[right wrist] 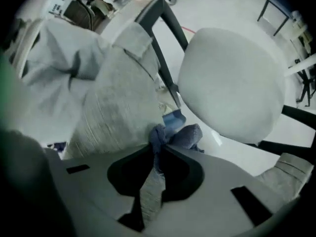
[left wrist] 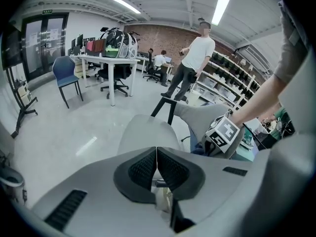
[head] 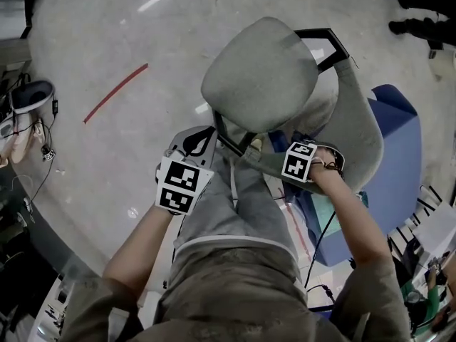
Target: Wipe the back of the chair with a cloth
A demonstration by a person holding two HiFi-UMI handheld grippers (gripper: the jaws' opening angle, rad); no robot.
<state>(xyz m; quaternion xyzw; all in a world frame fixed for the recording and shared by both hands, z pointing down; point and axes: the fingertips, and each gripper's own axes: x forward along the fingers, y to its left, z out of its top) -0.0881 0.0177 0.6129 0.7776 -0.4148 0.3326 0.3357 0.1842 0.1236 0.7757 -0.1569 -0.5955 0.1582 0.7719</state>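
The grey chair shows its round seat (head: 260,73) and, to the right, its curved back (head: 356,127). My right gripper (head: 285,148) is at the lower inner part of the back, shut on a crumpled blue cloth (right wrist: 173,137). That cloth lies against the ribbed grey back (right wrist: 118,102), with the seat (right wrist: 232,83) to the right. My left gripper (head: 201,140) hovers by the seat's near left edge, jaws shut with nothing between them. Its own view looks over the seat (left wrist: 148,132) toward the right gripper's marker cube (left wrist: 224,132).
A blue chair (head: 399,162) stands behind the grey back. A red tape line (head: 115,91) marks the floor to the left. My leg (head: 235,198) is against the chair. Farther off are a standing person (left wrist: 195,58), a white desk (left wrist: 106,60) and another blue chair (left wrist: 66,73).
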